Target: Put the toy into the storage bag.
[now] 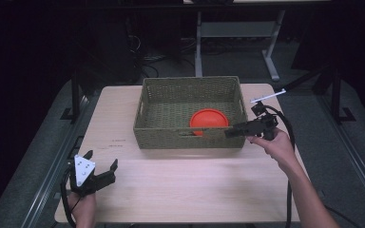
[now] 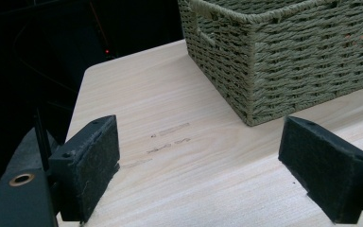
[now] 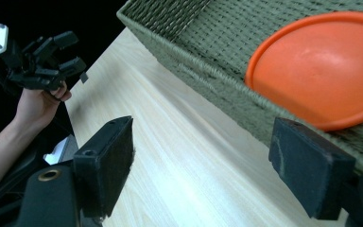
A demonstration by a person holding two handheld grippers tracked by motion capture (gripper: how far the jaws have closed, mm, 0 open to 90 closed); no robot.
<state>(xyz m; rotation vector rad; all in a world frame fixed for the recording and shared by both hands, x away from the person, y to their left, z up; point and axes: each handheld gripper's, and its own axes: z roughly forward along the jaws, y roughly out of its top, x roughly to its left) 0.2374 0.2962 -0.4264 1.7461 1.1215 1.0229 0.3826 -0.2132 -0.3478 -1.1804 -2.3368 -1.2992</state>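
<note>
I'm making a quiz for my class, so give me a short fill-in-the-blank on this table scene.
1. The orange plate lies inside the woven ____.
2. The right gripper hovers at the basket's front-right ____.
3. The left gripper, jaws ____, holds nothing.

Missing words: basket; corner; open

Black left claw [image 1: 102, 167], grey triangular plate, 2 felt-padded jaws, brass screw, black cable
</note>
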